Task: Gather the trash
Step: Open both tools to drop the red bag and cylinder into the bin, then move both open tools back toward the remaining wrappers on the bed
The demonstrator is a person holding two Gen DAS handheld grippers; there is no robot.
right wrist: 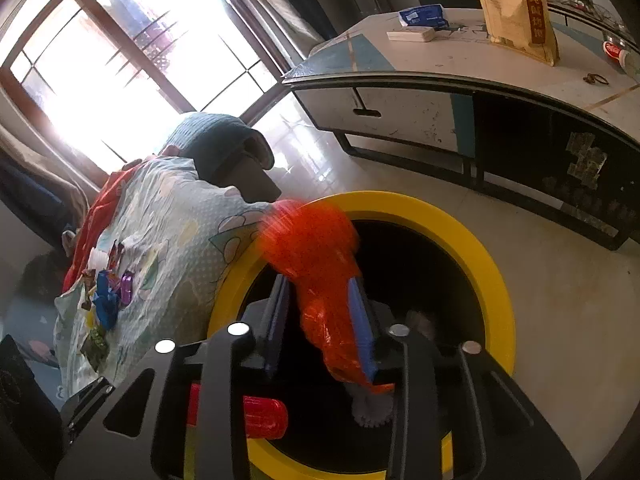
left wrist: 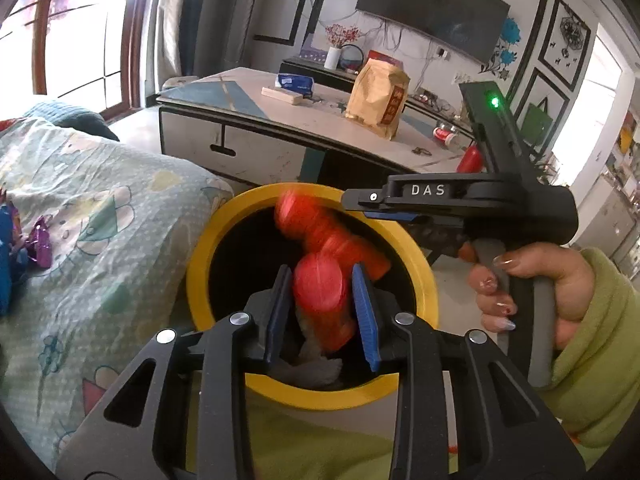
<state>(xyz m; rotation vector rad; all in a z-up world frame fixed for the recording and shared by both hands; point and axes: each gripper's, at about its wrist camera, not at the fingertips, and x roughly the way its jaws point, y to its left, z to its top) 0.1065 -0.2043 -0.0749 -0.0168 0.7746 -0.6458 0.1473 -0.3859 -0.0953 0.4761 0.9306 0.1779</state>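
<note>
A black bin with a yellow rim (left wrist: 200, 264) (right wrist: 492, 276) stands on the floor beside the bed. My left gripper (left wrist: 320, 280) hangs over its mouth. A blurred round red piece of trash (left wrist: 320, 292) sits between the blue pads, with a gap on its left side. My right gripper (right wrist: 320, 284) is also over the bin, jaws apart. An orange plastic bag (right wrist: 320, 264) (left wrist: 320, 228), blurred at the top, hangs between them and leans only on the right pad (right wrist: 362, 320). In the left wrist view a hand (left wrist: 532, 284) in a green sleeve holds the right gripper.
Several coloured candy wrappers (right wrist: 108, 292) (left wrist: 40, 244) lie on the patterned bed sheet (left wrist: 100, 208) left of the bin. Behind the bin stands a low table (left wrist: 280, 120) with a brown paper bag (left wrist: 378, 100) and a blue pack. Grey scraps (left wrist: 316, 368) lie inside the bin.
</note>
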